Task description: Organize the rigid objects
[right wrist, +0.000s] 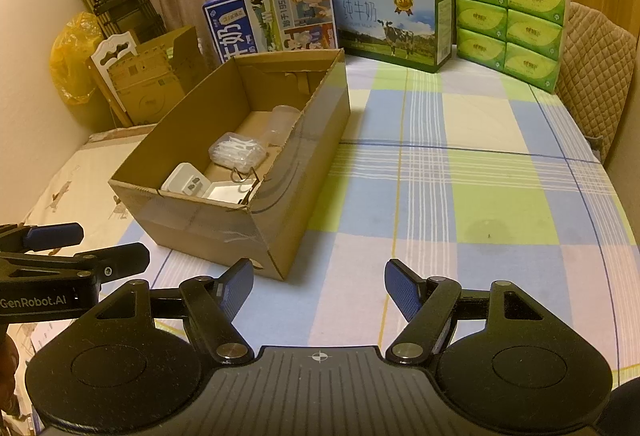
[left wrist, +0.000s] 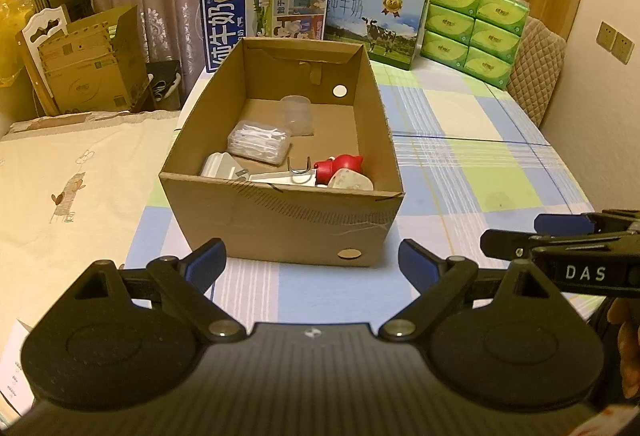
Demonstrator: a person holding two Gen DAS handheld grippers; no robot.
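Both tongs, left gripper [left wrist: 312, 262] and right gripper [right wrist: 319, 286], hung spread, empty.
At twelve o'clock, the stiff, light cardboard box [left wrist: 280, 212]; I judged its rim the best hold.

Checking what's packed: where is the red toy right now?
In the left wrist view, the red toy lies inside the cardboard box, at its near right corner, beside the white items; the box wall hides it from the right wrist view.

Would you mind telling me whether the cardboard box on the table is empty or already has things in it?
Partly filled. The cardboard box holds a red toy, a clear floss-pick case, a clear cup and white items; much of its floor is bare.
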